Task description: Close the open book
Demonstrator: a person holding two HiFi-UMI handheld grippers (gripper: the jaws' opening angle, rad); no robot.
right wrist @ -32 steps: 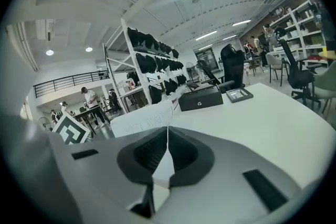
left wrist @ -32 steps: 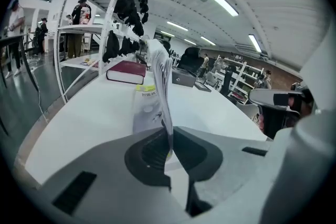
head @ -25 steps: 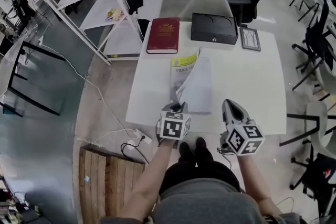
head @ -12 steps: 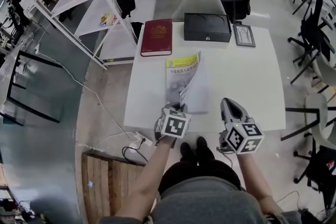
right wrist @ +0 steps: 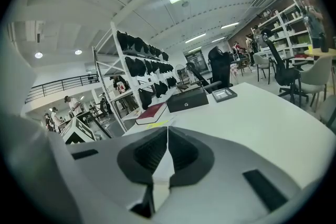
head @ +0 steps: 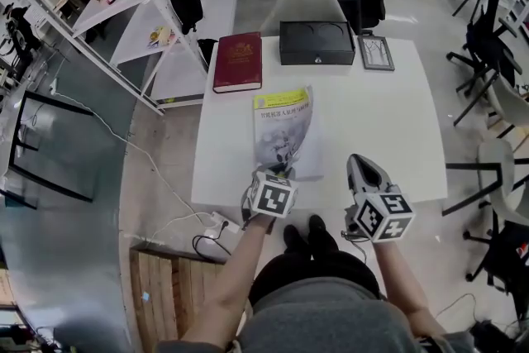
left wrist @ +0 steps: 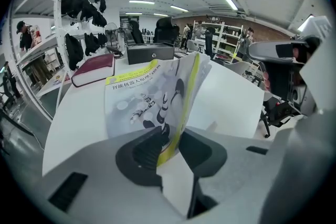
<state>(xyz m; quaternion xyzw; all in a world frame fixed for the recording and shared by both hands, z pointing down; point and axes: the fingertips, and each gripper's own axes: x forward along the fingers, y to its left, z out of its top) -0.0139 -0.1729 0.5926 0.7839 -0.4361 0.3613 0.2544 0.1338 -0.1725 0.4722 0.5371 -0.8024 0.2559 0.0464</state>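
Note:
A thin book with a grey and yellow cover (head: pixel 283 132) lies on the white table (head: pixel 380 120), and from the head view its cover is down over the pages. In the left gripper view the cover (left wrist: pixel 142 102) still slants up a little from the page below. My left gripper (head: pixel 277 175) sits at the book's near edge. Its jaws are opening, and the yellow cover edge runs loosely through the left gripper (left wrist: pixel 169 138) with a gap on the right side. My right gripper (head: pixel 358 163) hovers right of the book over the table's near edge. The right gripper (right wrist: pixel 167 134) is shut and holds nothing.
At the table's far side lie a dark red book (head: pixel 238 62), a black box (head: pixel 316 43) and a small picture frame (head: pixel 374 53). A grey chair (head: pixel 310 4) stands behind the table. White racks (head: pixel 124 4) stand to the left and office chairs to the right.
The raised cover and fanned pages have swung down over the book. My left gripper has sunk with the cover, and its jaws have loosened. The right gripper has stayed put.

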